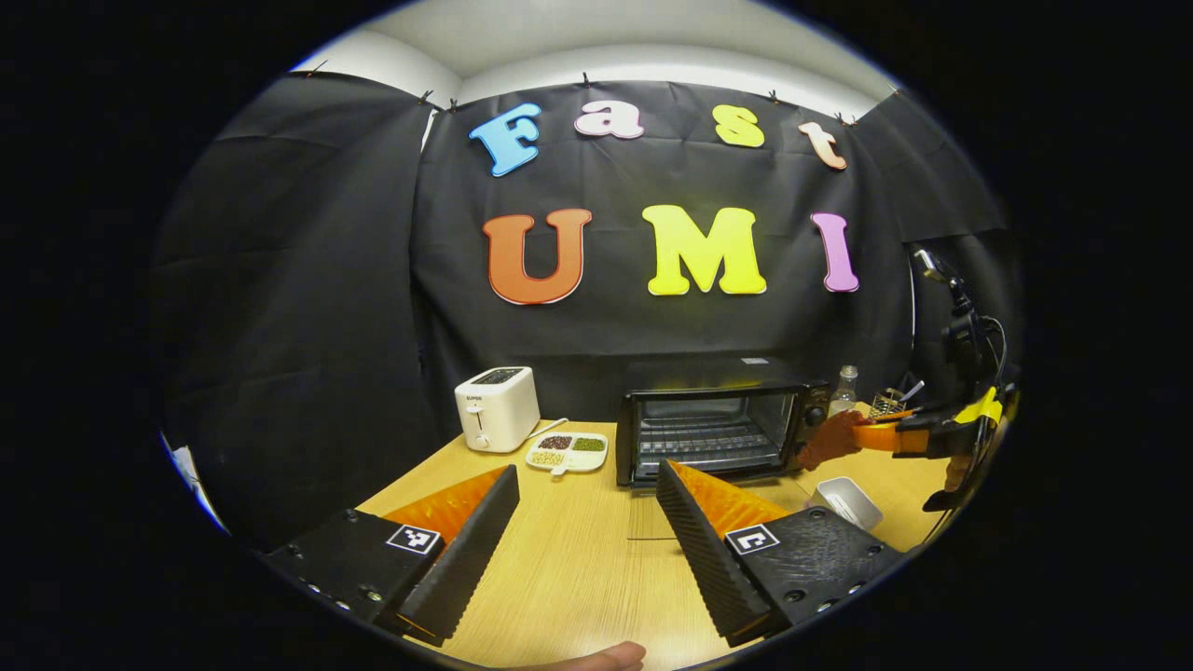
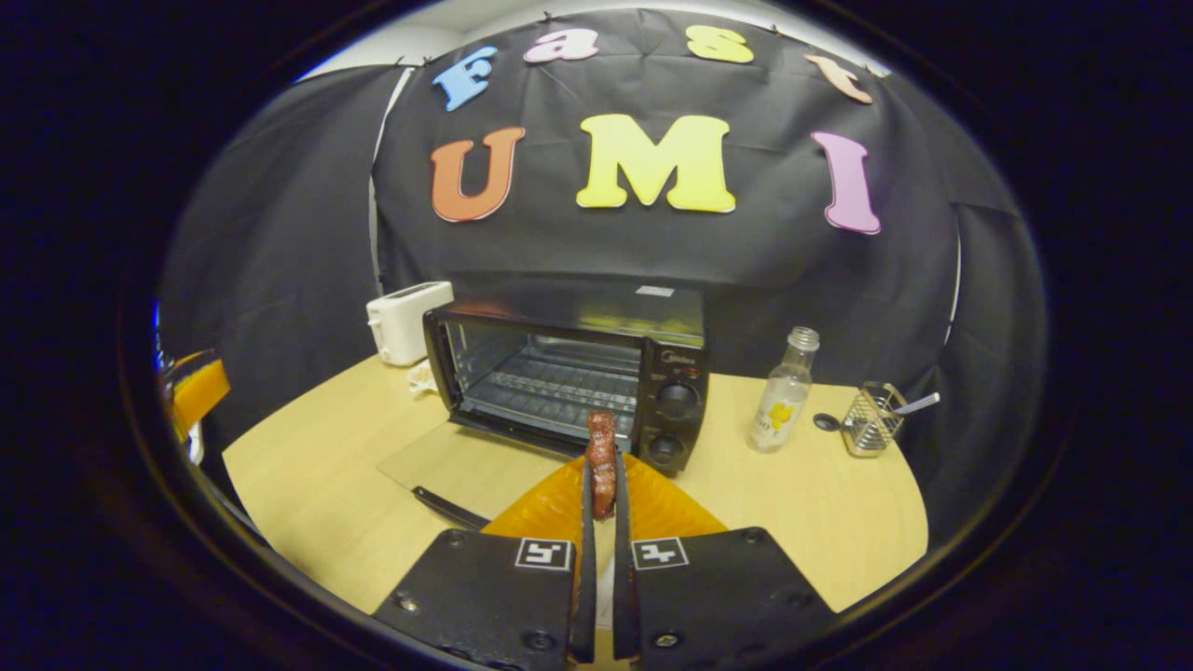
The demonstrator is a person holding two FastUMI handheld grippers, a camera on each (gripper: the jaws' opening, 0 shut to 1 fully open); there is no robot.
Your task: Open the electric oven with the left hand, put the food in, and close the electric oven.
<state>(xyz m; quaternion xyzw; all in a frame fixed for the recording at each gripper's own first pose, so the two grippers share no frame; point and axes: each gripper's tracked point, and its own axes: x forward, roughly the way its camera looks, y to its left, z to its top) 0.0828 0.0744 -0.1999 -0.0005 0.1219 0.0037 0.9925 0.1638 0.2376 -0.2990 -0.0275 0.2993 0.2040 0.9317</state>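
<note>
- My left gripper (image 1: 587, 522) hangs released over the desk's (image 1: 578, 578) front edge.
- My right gripper (image 2: 601, 499) grasps the food (image 2: 602, 461) before the open oven (image 2: 569, 377).

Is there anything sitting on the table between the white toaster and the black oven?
Yes. In the left gripper view, a small white divided dish of beans or grains lies on the table between the toaster and the oven.

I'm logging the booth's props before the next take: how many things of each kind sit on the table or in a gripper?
Appliances: 2, electric oven and toaster
Dishes: 2, divided dish and white tray
Bottles: 1
Wire racks: 1
Spoons: 1
Food pieces: 1
Total: 8
</note>
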